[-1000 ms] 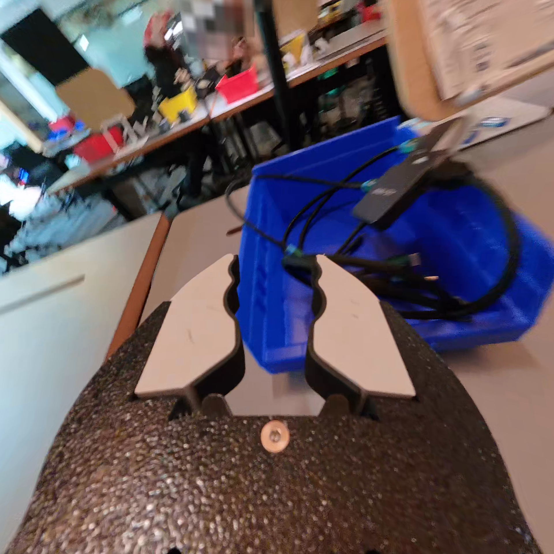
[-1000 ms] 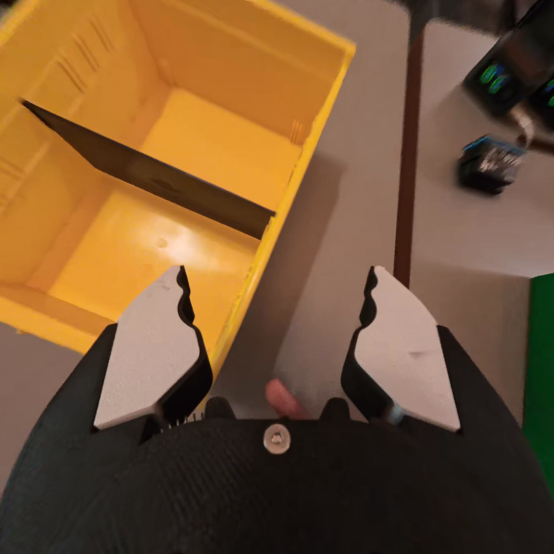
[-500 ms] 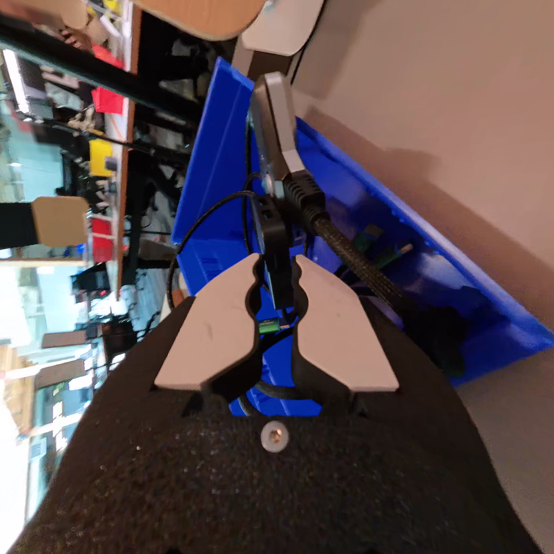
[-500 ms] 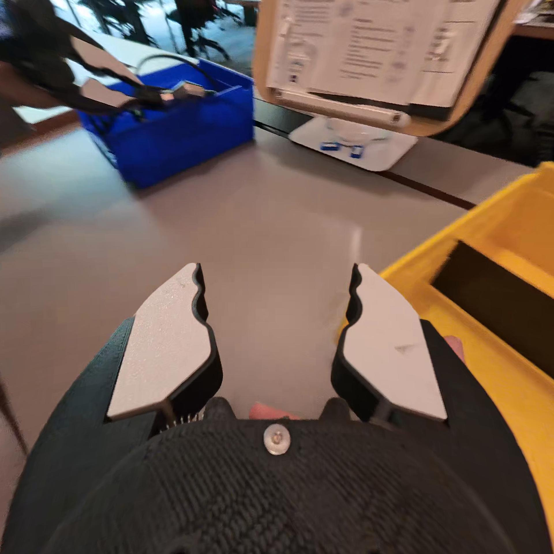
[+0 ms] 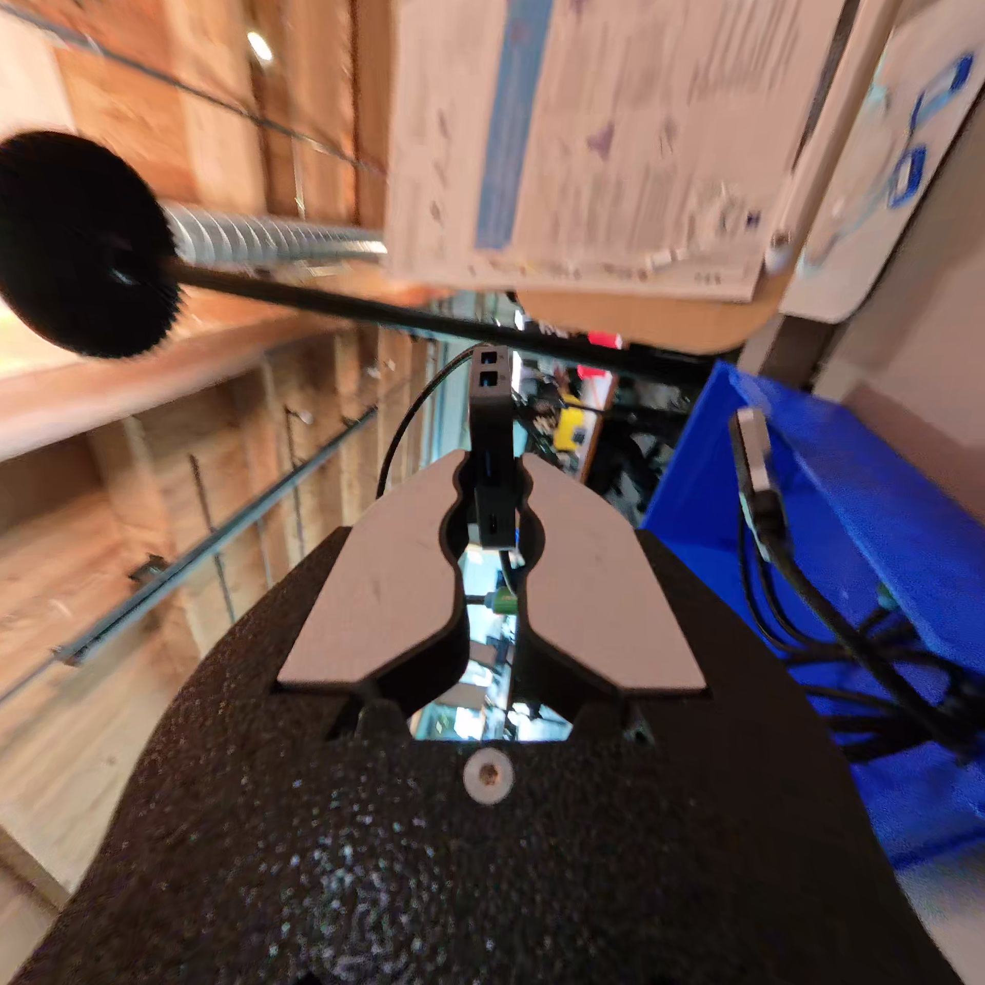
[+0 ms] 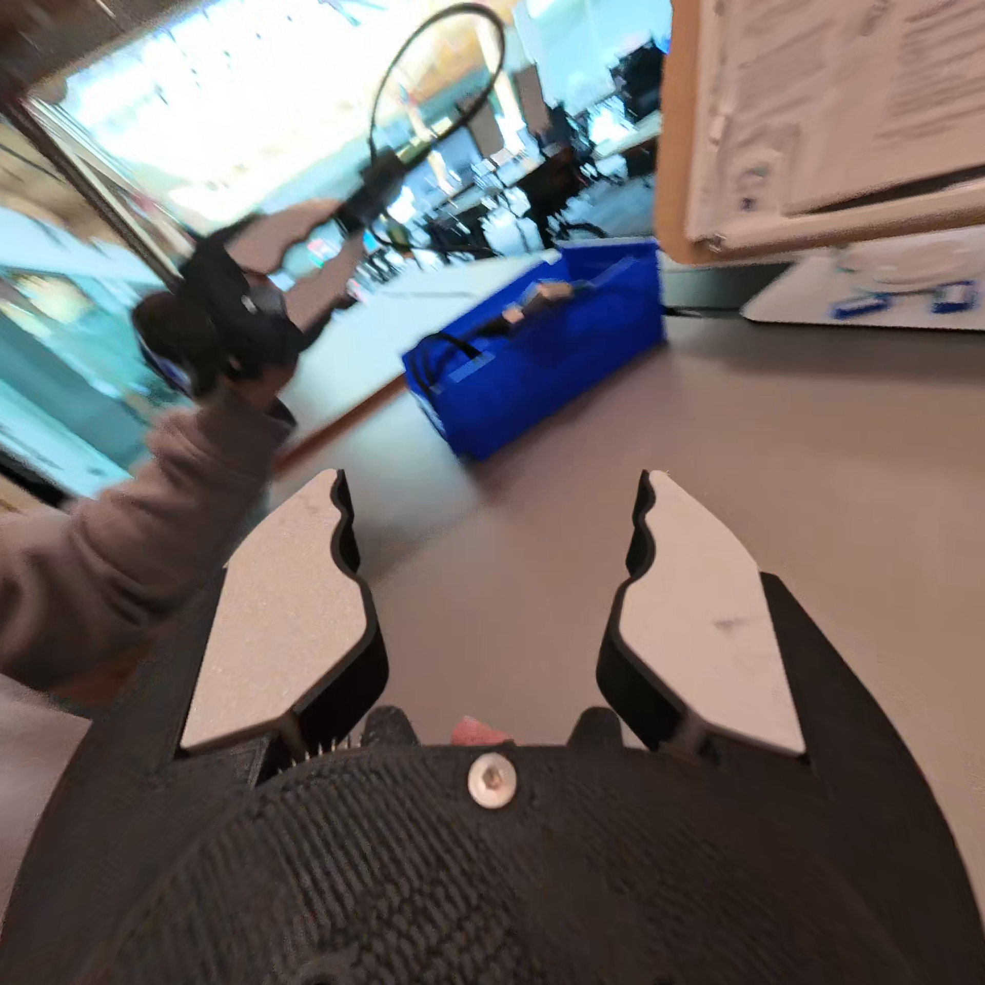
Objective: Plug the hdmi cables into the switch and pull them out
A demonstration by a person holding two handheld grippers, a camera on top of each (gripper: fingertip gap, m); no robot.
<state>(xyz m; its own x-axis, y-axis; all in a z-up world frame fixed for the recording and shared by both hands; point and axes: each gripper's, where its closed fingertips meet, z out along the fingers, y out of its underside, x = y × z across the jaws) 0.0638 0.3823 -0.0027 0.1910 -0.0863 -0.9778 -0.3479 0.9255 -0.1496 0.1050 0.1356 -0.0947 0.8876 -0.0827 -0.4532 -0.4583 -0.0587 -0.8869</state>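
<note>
Blurred workshop behind; left hand-held gripper (image 5: 491,474) clamps black switch (image 5: 491,453).

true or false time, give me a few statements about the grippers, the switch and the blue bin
1. The left gripper is shut on the black switch. True.
2. The right gripper holds an hdmi cable. False: its jaws stand wide apart with nothing between them.
3. The switch is lying inside the blue bin. False: it is lifted in the air, clear of the bin.
4. Black cables lie in the blue bin. True.
5. The blue bin stands on the grey table. True.
6. The right gripper is touching the bin. False: bare table lies between them.
</note>
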